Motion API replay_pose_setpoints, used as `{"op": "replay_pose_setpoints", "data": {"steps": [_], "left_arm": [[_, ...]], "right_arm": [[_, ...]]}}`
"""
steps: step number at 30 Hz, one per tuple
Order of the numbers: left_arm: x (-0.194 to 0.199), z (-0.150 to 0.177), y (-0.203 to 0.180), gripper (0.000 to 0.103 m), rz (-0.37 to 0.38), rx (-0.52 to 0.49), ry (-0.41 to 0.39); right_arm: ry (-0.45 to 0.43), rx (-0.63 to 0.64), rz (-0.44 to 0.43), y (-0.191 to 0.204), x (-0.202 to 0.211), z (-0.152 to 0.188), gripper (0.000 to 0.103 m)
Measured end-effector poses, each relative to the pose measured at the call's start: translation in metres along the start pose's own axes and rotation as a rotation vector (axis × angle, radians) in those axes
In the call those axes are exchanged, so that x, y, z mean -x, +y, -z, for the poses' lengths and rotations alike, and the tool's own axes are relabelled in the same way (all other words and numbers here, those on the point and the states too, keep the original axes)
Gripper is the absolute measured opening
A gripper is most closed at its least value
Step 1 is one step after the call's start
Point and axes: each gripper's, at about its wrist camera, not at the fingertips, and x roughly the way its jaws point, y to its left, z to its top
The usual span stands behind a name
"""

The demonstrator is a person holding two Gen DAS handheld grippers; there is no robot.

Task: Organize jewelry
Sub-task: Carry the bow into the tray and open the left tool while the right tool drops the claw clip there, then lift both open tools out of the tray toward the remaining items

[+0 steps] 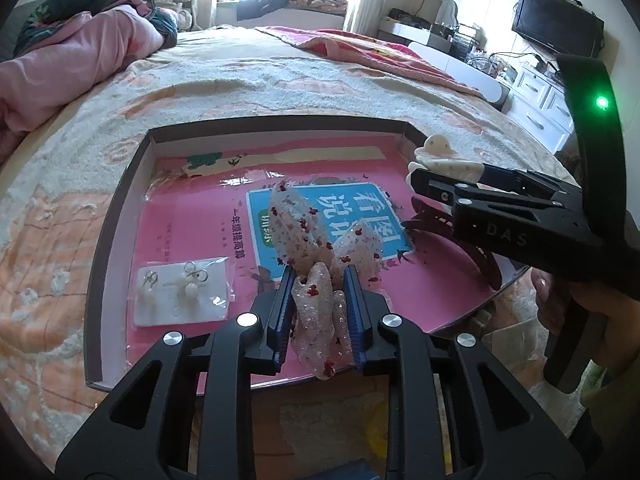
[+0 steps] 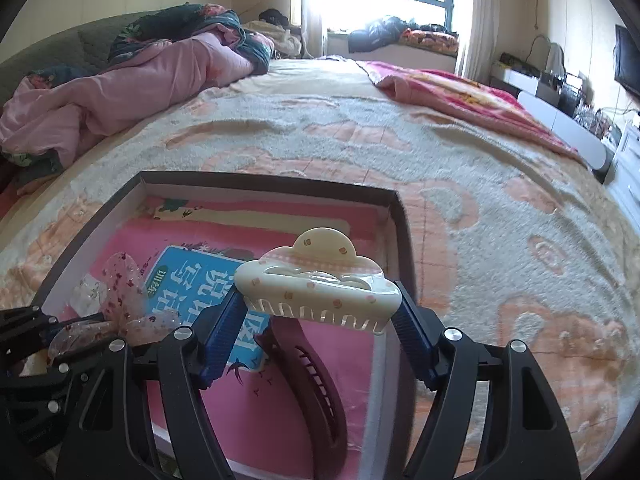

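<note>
Over the box my left gripper stands narrow around the sheer bow (pads barely touching); my right gripper clamps the cream claw clip.

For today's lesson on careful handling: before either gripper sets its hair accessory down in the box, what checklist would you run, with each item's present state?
1. Right gripper clamps the cream claw clip: ok.
2. Left gripper has the sequined bow between its pads: ok.
3. Box under both: ok.
4. Earring card clear of the bow: ok.
5. Dark claw clip lies below the cream one: not ok.
6. Bow touching the box floor: cannot tell.
</note>
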Motion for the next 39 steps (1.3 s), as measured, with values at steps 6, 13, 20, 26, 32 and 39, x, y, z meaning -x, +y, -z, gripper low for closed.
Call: {"op": "replay_pose_setpoints", "data": {"steps": [6, 13, 20, 26, 32, 39], "left_arm": [[0.001, 0.001, 0.002, 0.021, -0.005, 0.000, 0.001], [0.002, 0.002, 0.005, 0.030, -0.020, 0.011, 0.005], [0.002, 0.002, 0.005, 0.039, -0.026, 0.016, 0.007], [0.007, 0.002, 0.004, 0.049, -0.057, 0.001, -0.005], [0.013, 0.002, 0.004, 0.064, -0.059, 0.003, -0.023], [0.027, 0.000, 0.005, 0.082, -0.073, 0.006, -0.072]], "right_arm": [[0.017, -0.011, 0.013, -0.001, -0.007, -0.001, 0.069], [0.027, -0.020, 0.021, -0.002, -0.012, -0.001, 0.069], [0.009, -0.023, 0.026, -0.005, -0.007, 0.001, 0.075], [-0.033, -0.051, 0.010, -0.010, 0.015, 0.007, 0.081], [-0.085, -0.072, 0.012, -0.011, 0.040, 0.016, 0.089], [-0.165, -0.056, 0.038, -0.010, 0.069, 0.024, 0.093]]}}
